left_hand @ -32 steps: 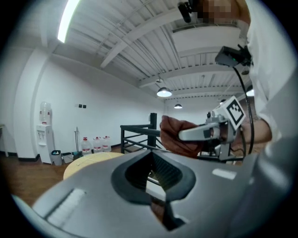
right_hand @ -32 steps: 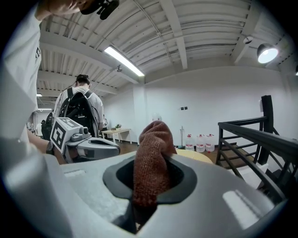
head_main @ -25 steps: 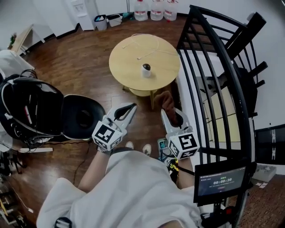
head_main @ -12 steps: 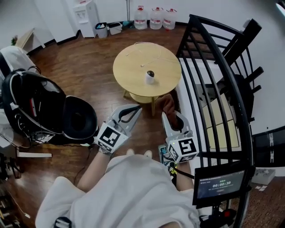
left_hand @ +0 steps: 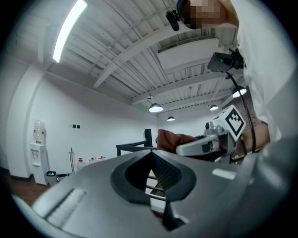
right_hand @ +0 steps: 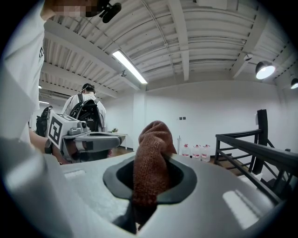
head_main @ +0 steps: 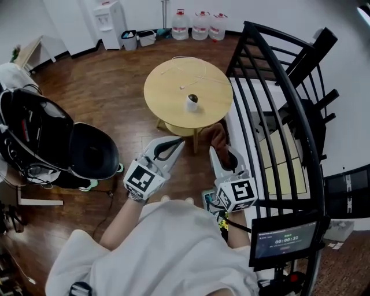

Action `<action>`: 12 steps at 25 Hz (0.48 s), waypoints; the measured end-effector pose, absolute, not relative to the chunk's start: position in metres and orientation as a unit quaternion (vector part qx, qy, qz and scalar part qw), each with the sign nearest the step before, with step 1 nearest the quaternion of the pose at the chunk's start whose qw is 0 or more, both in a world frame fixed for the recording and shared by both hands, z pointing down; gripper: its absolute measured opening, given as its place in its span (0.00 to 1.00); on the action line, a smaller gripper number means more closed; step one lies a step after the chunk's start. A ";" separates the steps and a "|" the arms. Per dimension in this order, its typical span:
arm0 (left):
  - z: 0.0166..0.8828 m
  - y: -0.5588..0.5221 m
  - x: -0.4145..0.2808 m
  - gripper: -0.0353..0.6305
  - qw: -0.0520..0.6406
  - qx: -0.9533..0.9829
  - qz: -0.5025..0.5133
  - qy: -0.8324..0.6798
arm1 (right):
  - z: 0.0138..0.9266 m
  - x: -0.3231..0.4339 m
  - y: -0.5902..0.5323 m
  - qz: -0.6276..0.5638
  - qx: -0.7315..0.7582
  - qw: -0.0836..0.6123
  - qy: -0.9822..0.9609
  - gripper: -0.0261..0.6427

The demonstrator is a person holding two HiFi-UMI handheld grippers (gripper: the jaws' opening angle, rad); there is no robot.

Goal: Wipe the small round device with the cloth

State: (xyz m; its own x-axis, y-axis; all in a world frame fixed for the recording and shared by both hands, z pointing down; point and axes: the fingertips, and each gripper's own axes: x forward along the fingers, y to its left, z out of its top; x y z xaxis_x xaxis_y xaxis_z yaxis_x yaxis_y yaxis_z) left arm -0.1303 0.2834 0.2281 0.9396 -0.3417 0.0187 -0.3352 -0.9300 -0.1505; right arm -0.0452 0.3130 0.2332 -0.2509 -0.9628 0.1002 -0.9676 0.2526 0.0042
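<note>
- Wood floor (head_main: 115, 87) open ahead and to the left, up to a round surface (head_main: 167, 92) standing alone mid-room.
- Hemmed in on the right by a black railing (head_main: 272, 75), close beside the right tongs (head_main: 216, 145); on the left by a black chair (head_main: 95, 153) and a bag (head_main: 29, 133), near the left tongs (head_main: 176, 141).
- Far wall lined with water bottles (head_main: 199, 17), a dispenser (head_main: 110, 17) and bins (head_main: 139, 26).
- Device (head_main: 192, 102) upright near the middle of the surface, with a thin white cable (head_main: 188, 72) lying behind it.
- Well ahead of both tongs, touching neither, roughly in line with the gap between them.
- Left tongs clenched, tips together, nothing between them.
- Right tongs clenched on a brown cloth (right_hand: 151, 158), its bunched end sticking out past the tips toward the near edge of the surface, still short of it.
</note>
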 end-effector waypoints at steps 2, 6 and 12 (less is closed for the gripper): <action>0.231 0.282 -0.128 0.06 0.070 -0.983 -0.024 0.168 | 0.236 -0.045 0.309 0.030 0.609 0.042 -0.791 0.14; 0.236 0.275 -0.125 0.06 0.054 -0.984 -0.020 0.166 | 0.243 -0.043 0.302 0.033 0.606 0.043 -0.794 0.14; 0.236 0.271 -0.127 0.06 0.031 -0.987 -0.010 0.158 | 0.248 -0.044 0.299 0.032 0.605 0.051 -0.794 0.14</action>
